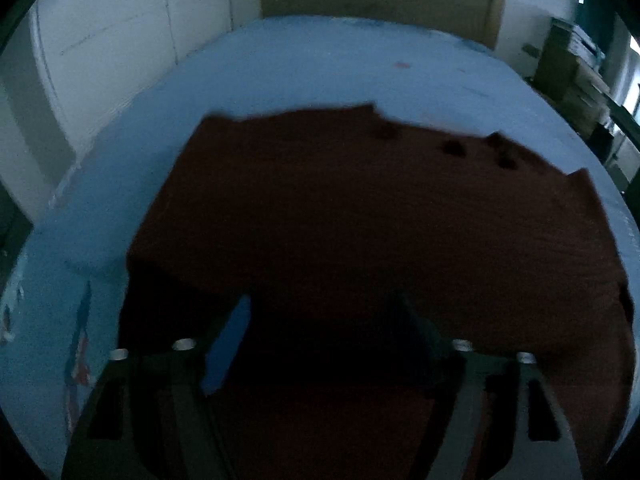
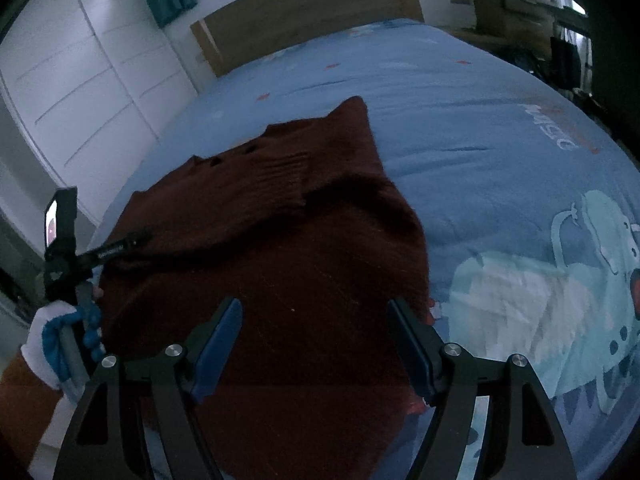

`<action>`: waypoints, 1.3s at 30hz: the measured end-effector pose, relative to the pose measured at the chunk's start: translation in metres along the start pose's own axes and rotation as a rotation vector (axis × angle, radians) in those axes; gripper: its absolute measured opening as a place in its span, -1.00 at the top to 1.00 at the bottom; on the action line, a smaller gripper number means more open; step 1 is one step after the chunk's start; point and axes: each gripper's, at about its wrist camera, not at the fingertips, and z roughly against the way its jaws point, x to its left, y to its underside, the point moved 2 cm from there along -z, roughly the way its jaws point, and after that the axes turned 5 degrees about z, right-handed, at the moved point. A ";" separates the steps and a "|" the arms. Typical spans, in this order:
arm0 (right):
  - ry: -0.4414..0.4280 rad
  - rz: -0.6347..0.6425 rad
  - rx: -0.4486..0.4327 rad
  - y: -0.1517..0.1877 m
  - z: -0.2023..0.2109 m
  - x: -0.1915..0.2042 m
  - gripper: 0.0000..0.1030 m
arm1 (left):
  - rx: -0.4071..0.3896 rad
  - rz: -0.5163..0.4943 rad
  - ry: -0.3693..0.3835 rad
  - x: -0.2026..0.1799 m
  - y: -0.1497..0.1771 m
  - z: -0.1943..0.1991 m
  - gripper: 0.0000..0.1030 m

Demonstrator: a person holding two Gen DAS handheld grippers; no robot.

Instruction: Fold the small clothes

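A dark red knitted cardigan (image 2: 280,248) lies spread on the blue bed cover (image 2: 460,128), with one ribbed-cuff sleeve (image 2: 280,176) folded across its body. In the left wrist view the cardigan (image 1: 340,208) fills the middle, blurred, with dark buttons near its far edge. My left gripper (image 1: 320,312) hangs over the cardigan's near part, jaws wide and pressing on nothing. My right gripper (image 2: 314,308) stands open above the cardigan's near right part, its blue pads (image 2: 224,332) clear of the knit.
A gloved hand (image 2: 48,340) holds the left tool's handle at the bed's left side, with a small lit screen (image 2: 52,224) on it. A wooden headboard (image 2: 304,12) and white wardrobe doors (image 2: 80,80) stand behind. A cartoon print (image 2: 560,280) covers the bed's right part.
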 end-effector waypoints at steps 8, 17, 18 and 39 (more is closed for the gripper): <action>0.014 0.035 0.021 0.001 -0.001 0.010 -0.49 | -0.004 -0.002 0.002 0.004 0.012 0.013 -0.70; 0.021 0.055 0.019 0.004 0.008 0.023 -0.49 | -0.012 -0.059 0.006 0.005 0.043 0.049 -0.70; 0.020 0.059 0.021 0.006 0.009 0.026 -0.49 | -0.011 -0.054 0.012 0.007 0.046 0.053 -0.70; 0.060 -0.018 0.080 0.043 0.023 0.017 -0.49 | -0.020 0.008 -0.034 0.061 0.088 0.113 -0.70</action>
